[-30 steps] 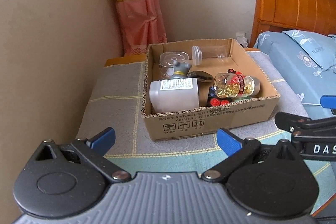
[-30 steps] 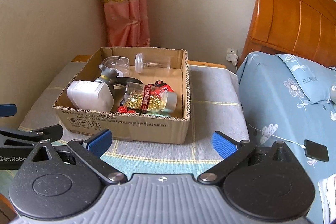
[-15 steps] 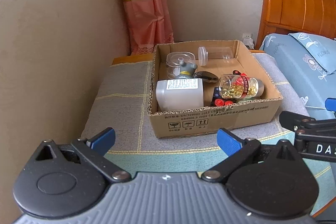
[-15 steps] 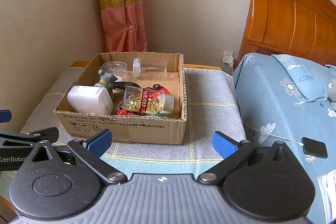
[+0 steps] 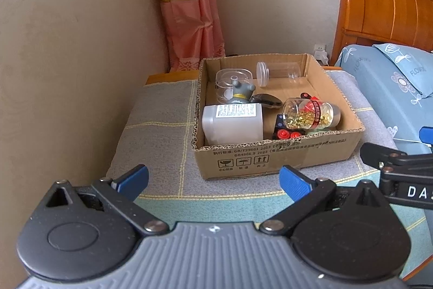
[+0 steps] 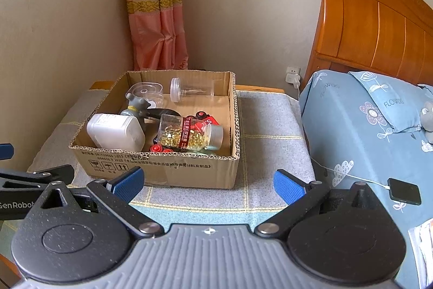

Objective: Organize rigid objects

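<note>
We hold both grippers low over the near edge of the table (image 5: pixel 162 132), which is covered by a grey cloth with yellow grid lines. The left gripper (image 5: pixel 213 180) has its blue-padded fingers (image 5: pixel 134 178) spread wide with nothing between them, and the right gripper (image 6: pixel 207 182) is the same, released and empty. In the left view we see the right gripper's side arm with the white letters "DAS"; in the right view the left gripper's arm reads "GenRobot".

The brown corrugated cardboard box (image 5: pixel 270 156) sits on the table toward its far edge, well apart from both grippers. Its near wall carries printed Chinese text, "GB/T29601 2013" and "GB4806.9 2023", above three handling symbols.

Inside the box, at the near left corner, lies a white plastic bottle (image 5: pixel 232 123) with a small-print label too fine for us to read. Beside it lies a clear jar of golden capsules (image 5: pixel 308 115) with a red band label. A grey toy figure (image 5: pixel 240 92), a round clear container (image 5: pixel 232 80) and a clear lidded tube (image 5: pixel 278 71) lie toward the far wall. A small black block with red buttons (image 5: pixel 286 132) rests against the near wall.
</note>
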Demonstrator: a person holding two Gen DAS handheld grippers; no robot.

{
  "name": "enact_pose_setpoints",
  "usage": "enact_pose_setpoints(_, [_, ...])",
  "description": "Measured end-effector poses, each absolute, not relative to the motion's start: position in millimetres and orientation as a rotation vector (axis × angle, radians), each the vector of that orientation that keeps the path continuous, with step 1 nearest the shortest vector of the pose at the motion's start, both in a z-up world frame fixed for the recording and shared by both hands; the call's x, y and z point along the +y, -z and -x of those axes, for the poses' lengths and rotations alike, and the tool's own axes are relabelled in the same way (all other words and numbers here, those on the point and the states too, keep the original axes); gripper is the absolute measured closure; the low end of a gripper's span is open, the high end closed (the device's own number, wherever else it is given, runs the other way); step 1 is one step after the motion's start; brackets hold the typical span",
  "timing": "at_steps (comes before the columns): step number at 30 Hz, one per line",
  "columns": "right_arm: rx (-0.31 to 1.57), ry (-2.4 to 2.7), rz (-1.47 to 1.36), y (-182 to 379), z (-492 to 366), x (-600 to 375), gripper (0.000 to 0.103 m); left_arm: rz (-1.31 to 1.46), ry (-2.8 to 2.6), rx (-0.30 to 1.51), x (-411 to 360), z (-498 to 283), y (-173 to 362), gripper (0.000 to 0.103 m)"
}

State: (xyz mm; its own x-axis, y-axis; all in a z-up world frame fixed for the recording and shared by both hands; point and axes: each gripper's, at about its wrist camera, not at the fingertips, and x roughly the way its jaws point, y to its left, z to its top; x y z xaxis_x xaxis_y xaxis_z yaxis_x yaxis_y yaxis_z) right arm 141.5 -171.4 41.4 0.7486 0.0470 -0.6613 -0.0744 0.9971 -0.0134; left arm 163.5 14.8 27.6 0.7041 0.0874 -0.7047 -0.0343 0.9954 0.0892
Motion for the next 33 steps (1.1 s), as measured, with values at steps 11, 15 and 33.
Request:
enact_pose_setpoints(11, [0.715,-0.063,0.042,-43.6,-140.7,-172.3,0.0,-0.072,-0.063,0.786,14.0,-163.1,-29.1,0.001])
enact_pose_setpoints(15, [0.714,-0.065,0.043,-43.9,-141.0,-172.4,0.0,-0.074,-0.063,0.785,13.4,-163.1,-29.9,0.001])
enact_pose_setpoints(33, [0.713,-0.067,0.04,-43.8,-140.6,-170.2,0.0,-0.072,-0.062,0.785,14.2,-162.6,-30.4,0.001])
